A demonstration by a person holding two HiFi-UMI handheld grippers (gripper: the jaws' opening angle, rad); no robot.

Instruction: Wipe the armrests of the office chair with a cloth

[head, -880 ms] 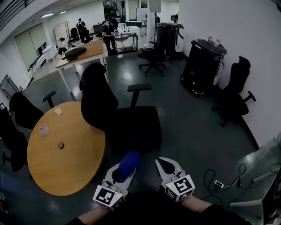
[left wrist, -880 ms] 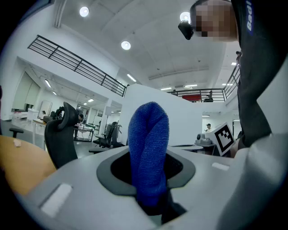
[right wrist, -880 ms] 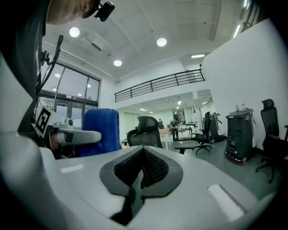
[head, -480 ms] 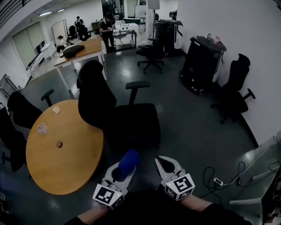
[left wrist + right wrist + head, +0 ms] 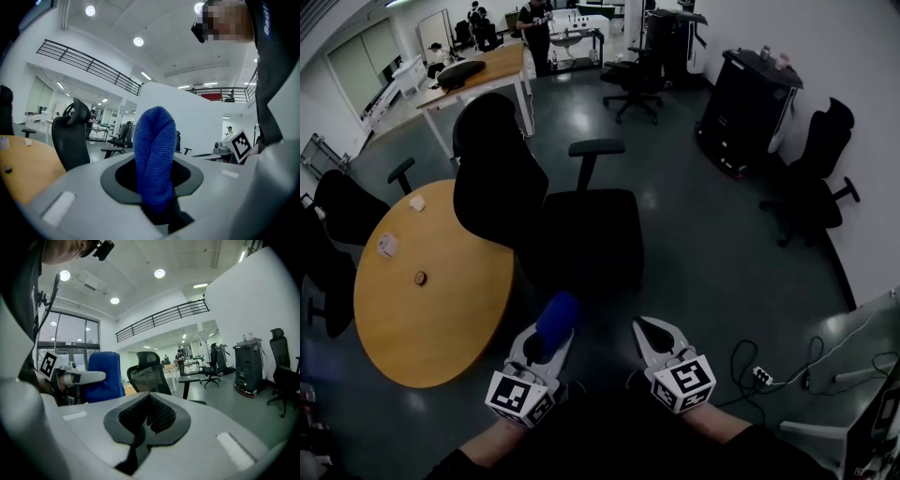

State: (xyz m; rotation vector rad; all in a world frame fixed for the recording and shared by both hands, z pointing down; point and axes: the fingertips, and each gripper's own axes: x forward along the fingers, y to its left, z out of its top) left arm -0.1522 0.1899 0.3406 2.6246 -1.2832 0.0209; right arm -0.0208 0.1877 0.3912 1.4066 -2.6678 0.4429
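The office chair (image 5: 581,239) stands just ahead of you, backrest toward the round table (image 5: 431,300), and only its far armrest (image 5: 595,147) shows plainly. I can't make out the near one from the head view. Compared with a second ago the chair sits higher and a little larger in that view, and the table has slid closer under you. My reading is that you've stepped in and tipped your head down, closing on the chair without reaching it.

The cloth (image 5: 555,317) has touched nothing yet. It stands up as a blue roll, pinched at its lower end between the jaws of your left gripper (image 5: 540,345), and it has drifted slightly left with that hand. The left gripper view shows the same: the roll is clamped and rises clear of the jaws, with the chair well beyond it.

Your right gripper (image 5: 652,330) hangs beside it with its jaws pressed together on nothing.

So wiping hasn't begun. You'll likely need to carry the cloth forward over the seat to reach the far armrest, and a free end would help
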